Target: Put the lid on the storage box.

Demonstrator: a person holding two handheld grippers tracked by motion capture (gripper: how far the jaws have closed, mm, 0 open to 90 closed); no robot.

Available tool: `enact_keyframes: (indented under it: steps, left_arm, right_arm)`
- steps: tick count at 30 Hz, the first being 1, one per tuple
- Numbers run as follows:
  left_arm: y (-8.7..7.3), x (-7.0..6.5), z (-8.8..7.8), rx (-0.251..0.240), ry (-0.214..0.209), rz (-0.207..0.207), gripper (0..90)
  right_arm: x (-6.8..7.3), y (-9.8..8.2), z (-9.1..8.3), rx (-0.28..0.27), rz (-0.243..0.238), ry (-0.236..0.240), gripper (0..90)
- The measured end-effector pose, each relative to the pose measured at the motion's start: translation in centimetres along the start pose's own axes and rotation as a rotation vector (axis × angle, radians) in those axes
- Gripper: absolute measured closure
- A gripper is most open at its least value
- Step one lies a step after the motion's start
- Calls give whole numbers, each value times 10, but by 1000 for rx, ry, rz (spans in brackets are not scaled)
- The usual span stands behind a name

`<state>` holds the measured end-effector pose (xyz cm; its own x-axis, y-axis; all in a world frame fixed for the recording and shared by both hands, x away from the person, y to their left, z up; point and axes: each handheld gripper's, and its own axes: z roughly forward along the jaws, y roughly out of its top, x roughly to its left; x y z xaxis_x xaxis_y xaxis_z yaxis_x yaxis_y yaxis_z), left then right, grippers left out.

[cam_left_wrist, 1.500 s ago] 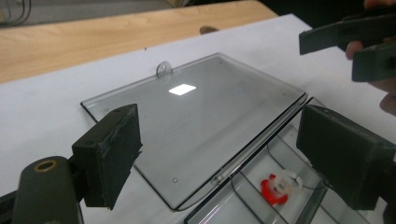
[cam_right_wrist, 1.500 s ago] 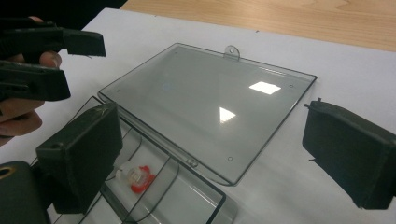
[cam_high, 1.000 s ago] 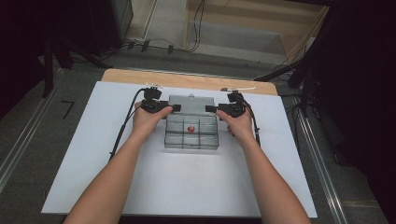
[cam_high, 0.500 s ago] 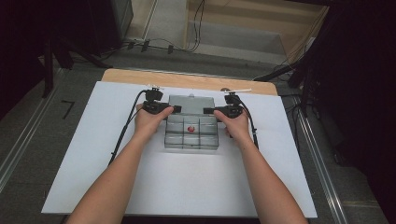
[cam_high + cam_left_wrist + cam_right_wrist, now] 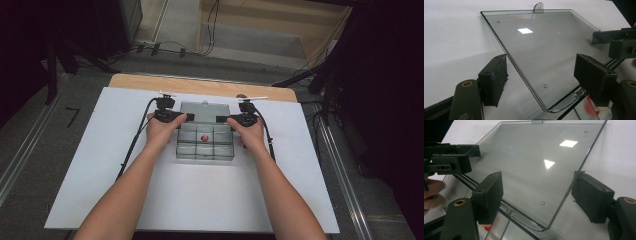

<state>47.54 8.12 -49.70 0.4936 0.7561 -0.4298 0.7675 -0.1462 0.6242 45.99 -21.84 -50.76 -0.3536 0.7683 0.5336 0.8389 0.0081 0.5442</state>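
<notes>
Clearly, from the high view, a clear compartment box (image 5: 205, 142) sits near the middle of the tabletop (image 5: 90, 150), toward its far edge, with its lid (image 5: 205, 111) swung open and lying back toward that edge. A small red piece (image 5: 204, 137) rests in a middle compartment. The left tongs (image 5: 181, 117) and right tongs (image 5: 223, 119) meet the lid from either side.

Through the left gripper view, the left tongs stand fairly wide, their pads astride the lid's side edge near the hinge corner (image 5: 554, 106) and not yet pressing on it.

Through the right gripper view, the right tongs have just been closing with the lid's other side edge (image 5: 574, 182) between them; the far pad looks close to or touching it, the near pad clear.

The risk, as I judge it: the smooth plastic may slip out if one side bites first, twisting the lid on its hinge, or the whole light box may skid or tip and spill the red piece.
</notes>
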Motion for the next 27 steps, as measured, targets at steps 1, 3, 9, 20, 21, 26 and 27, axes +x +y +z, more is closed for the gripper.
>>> enact_keyframes:
  steps: [1,3,9,20,21,26,27]
  left_arm:
    - [0,0,0,1,-2,-2,268]
    - [0,0,1,5,-15,-12,268]
    - [-1,0,4,7,-31,-35,268]
    - [2,-3,1,-17,-31,-3,351]
    - [2,-3,0,-19,-30,-2,362]
    - [3,-4,-3,-34,-26,20,403]
    - [3,-4,-3,-41,-23,24,411]
  right_arm:
    - [0,0,1,0,9,5,258]
    - [0,0,1,1,18,10,269]
    - [0,-1,1,3,26,14,281]
    - [3,0,-4,-13,-31,1,346]
    - [4,0,-4,-15,-38,-2,354]
    - [6,1,-7,-30,-68,-15,386]
    - [6,1,-8,-34,-72,-21,395]
